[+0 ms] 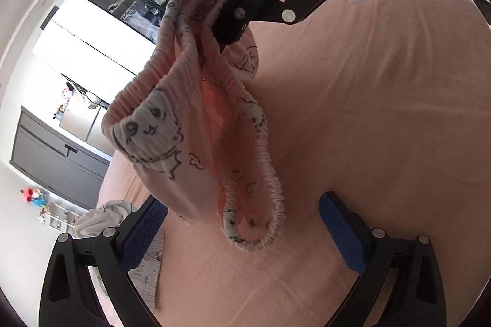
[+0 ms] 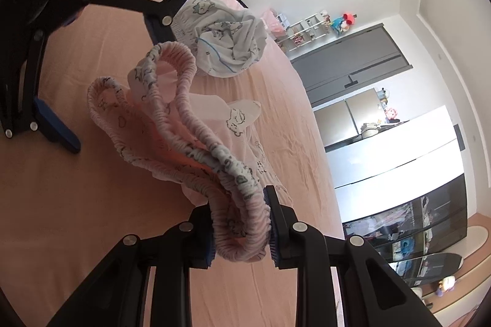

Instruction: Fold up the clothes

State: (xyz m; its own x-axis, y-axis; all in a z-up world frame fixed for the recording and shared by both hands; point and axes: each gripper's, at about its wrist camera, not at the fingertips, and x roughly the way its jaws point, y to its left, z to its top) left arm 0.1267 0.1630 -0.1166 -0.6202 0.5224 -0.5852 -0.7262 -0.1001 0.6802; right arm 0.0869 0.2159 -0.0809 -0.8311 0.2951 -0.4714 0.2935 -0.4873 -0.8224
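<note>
Right wrist view looks along the right gripper (image 2: 241, 227), whose blue-padded fingers (image 2: 274, 230) are clamped on the gathered elastic band of a pair of pink underpants (image 2: 184, 139) printed with small cartoon animals. The garment hangs lifted above a bed (image 2: 92, 188) covered in a peach-pink sheet, its leg openings and waistband looping up and away from the grip. Beyond it on the sheet lies a crumpled white garment (image 2: 227, 38) with the same sort of cartoon print and a thin blue line; a small tag at its edge carries marks too small to read. The left gripper (image 2: 101, 75) reaches in from the upper left of this view with its fingers wide apart and nothing between them. Left wrist view confirms it: the two blue pads (image 1: 144, 231) stand well apart at the bottom of the frame, the pink underpants (image 1: 196, 124) dangling between and above them from the right gripper (image 1: 228, 33) at the top. A dark cabinet (image 1: 61, 161) stands against the white wall past the bed. No readable writing or brand shows anywhere.
</note>
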